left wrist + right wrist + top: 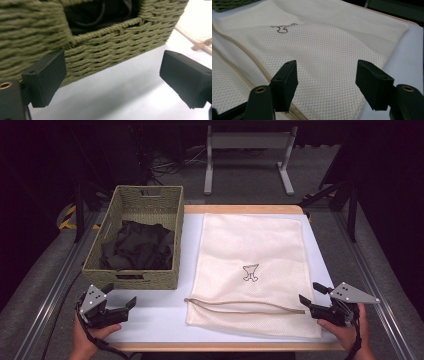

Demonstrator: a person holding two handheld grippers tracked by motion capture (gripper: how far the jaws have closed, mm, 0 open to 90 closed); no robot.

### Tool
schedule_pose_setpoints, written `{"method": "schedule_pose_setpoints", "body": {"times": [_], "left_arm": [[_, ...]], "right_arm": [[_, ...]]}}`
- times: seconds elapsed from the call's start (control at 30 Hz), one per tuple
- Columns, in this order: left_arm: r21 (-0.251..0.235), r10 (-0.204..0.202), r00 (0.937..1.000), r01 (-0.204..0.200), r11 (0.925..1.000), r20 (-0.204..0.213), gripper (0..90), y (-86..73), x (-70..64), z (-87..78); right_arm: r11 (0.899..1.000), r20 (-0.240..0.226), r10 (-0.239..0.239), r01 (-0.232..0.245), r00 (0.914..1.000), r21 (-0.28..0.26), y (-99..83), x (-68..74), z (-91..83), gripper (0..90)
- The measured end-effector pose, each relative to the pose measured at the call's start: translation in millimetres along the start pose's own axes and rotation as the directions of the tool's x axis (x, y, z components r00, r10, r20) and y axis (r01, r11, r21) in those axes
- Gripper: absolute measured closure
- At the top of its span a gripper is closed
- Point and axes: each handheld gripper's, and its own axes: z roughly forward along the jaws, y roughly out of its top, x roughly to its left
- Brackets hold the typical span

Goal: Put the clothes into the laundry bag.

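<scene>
Starting configuration for loading dark laundry into a mesh bag. The left gripper [120, 307] rests at the near left corner of the worktop [150, 312], jaws spread apart and holding nothing; in the left gripper view its fingers [46, 78] frame the near wall of the woven basket [131, 277]. The right gripper [310, 296] sits at the near right corner, likewise released and empty, its fingers [287, 83] poised just above the near right part of the cream mesh bag [252, 250].

The bag lies flat across the right half of the worktop, its drawstring [240, 304] trailing along the hem near the front edge. The dark garments [140, 247] are heaped inside the basket, which stands along the left edge.

Probable hazards:

- The mesh is thin and lies flat, so a pinch by the right gripper may catch both layers and keep the mouth shut, or close on the drawstring alone and cinch the opening.
- The garments are tangled together, so a grab may lift several at once or drag the light basket along.
- The basket's near wall stands directly before the left gripper, so a low reach may strike the wall and push the basket toward the far edge.
- Loose fabric may snag on the woven rim.
</scene>
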Motion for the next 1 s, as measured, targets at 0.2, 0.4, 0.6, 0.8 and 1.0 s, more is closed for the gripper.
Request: {"method": "schedule_pose_setpoints", "body": {"times": [0.2, 0.4, 0.6, 0.8, 1.0], "left_arm": [[0.022, 0.067, 0.9977, -0.066, 0.9976, -0.011, 11.6, -4.7, -6.6, -2.0], [0.063, 0.076, 0.9970, -0.077, 0.9951, 0.013, 12.0, -12.6, -9.2, -4.5], [0.062, 0.063, 0.9980, -0.063, 0.9961, 0.001, 12.0, -17.6, -6.7, -14.1], [0.074, 0.056, 0.9984, -0.055, 0.9957, -0.008, 12.1, -20.6, -4.7, -18.3], [0.088, 0.065, 0.9979, -0.065, 0.9940, 0.003, 12.3, -21.4, -5.3, -16.9]], "right_arm": [[0.998, -0.017, -0.059, 0.060, 0.9981, 0.029, 4.4, 9.9, 4.7, 33.5], [0.990, -0.044, -0.130, 0.132, 0.9905, 0.046, 16.0, 21.4, 22.0, 30.1], [0.977, -0.081, -0.197, 0.202, 0.9770, 0.065, 23.8, 35.0, 35.9, 29.3], [0.956, -0.130, -0.266, 0.278, 0.9553, 0.089, 31.7, 53.1, 52.7, 27.5], [0.927, -0.186, -0.325, 0.351, 0.9273, 0.132, 37.2, 73.8, 71.9, 26.0]]}}
